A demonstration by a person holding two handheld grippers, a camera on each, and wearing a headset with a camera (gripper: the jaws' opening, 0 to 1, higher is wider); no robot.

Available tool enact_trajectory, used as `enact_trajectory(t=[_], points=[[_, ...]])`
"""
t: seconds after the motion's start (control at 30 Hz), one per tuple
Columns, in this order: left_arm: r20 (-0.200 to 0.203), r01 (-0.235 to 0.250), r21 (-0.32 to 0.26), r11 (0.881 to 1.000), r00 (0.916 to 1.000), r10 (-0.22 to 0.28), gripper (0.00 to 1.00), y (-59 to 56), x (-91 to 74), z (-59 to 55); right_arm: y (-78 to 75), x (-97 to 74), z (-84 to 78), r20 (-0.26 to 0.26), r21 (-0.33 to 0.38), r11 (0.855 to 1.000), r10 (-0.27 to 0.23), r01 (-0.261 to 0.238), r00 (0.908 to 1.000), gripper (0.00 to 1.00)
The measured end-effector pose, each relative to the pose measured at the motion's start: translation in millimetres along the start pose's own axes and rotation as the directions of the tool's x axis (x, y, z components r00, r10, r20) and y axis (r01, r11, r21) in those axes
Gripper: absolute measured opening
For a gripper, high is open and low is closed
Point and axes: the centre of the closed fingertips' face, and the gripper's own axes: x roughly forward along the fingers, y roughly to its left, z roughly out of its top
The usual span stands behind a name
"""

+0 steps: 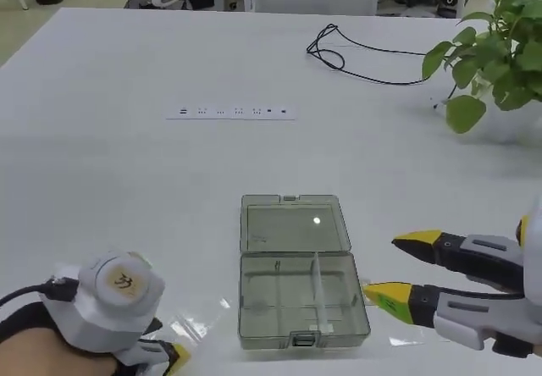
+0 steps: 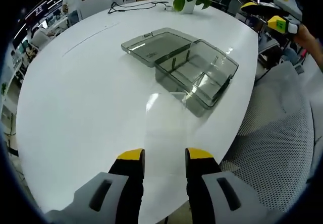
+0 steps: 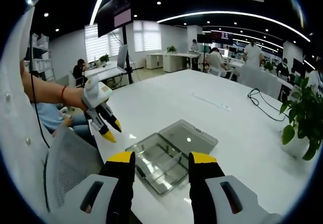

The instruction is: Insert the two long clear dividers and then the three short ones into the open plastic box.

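The open plastic box [image 1: 301, 304] lies near the table's front edge with its lid [image 1: 292, 223] folded back. One clear divider [image 1: 318, 291] stands in the base. My right gripper [image 1: 405, 268] hovers just right of the box, open and with nothing in it. My left gripper [image 1: 169, 357] sits low at the front left. In the left gripper view a clear long divider [image 2: 166, 118] lies flat on the table, running from the box [image 2: 197, 72] back to my left gripper [image 2: 165, 156]. Its jaws stand apart on either side of the strip's near end.
A white power strip [image 1: 230, 112] lies across the middle of the table. A black cable [image 1: 339, 54] and a potted plant [image 1: 495, 54] are at the far right. Office chairs stand beyond the far edge. The table's front edge is close below both grippers.
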Motion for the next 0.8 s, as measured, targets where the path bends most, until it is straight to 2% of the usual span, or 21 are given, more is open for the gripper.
enact_trajectory(t=[0.07, 0.17, 0.33, 0.53, 0.6, 0.63, 0.8], points=[[0.042, 0.011, -0.043, 0.999, 0.9991, -0.009, 0.30, -1.6, -5.0, 7.8, 0.7, 0.6, 3.2, 0.007, 0.008, 1.000, 0.002, -0.002, 1.0000, 0.43], [0.093, 0.025, -0.076, 0.997, 0.9955, -0.018, 0.30, -3.2, -12.2, 18.7, 3.7, 2.3, 8.9, 0.023, 0.030, 0.999, 0.012, -0.013, 0.9997, 0.43], [0.186, 0.061, -0.118, 0.991, 0.9819, -0.038, 0.30, -11.0, -24.0, 41.4, 9.8, 7.1, 17.9, 0.037, 0.039, 0.999, 0.027, -0.029, 0.9989, 0.43], [0.297, 0.108, -0.150, 0.983, 0.9530, -0.059, 0.30, -23.4, -39.8, 73.8, 17.4, 11.0, 30.8, 0.060, 0.058, 0.997, 0.040, -0.044, 0.9974, 0.42], [0.334, 0.123, -0.155, 0.980, 0.9403, -0.065, 0.30, -27.5, -44.6, 84.2, 19.5, 11.9, 34.7, 0.067, 0.070, 0.996, 0.041, -0.046, 0.9969, 0.40], [0.359, 0.138, -0.165, 0.977, 0.9307, -0.071, 0.30, -30.2, -47.3, 90.8, 20.9, 12.4, 36.9, 0.070, 0.077, 0.996, 0.041, -0.046, 0.9967, 0.40], [0.429, 0.185, -0.185, 0.965, 0.8989, -0.090, 0.30, -42.4, -55.9, 109.6, 26.1, 14.9, 43.8, 0.080, 0.109, 0.993, 0.036, -0.044, 0.9961, 0.37]])
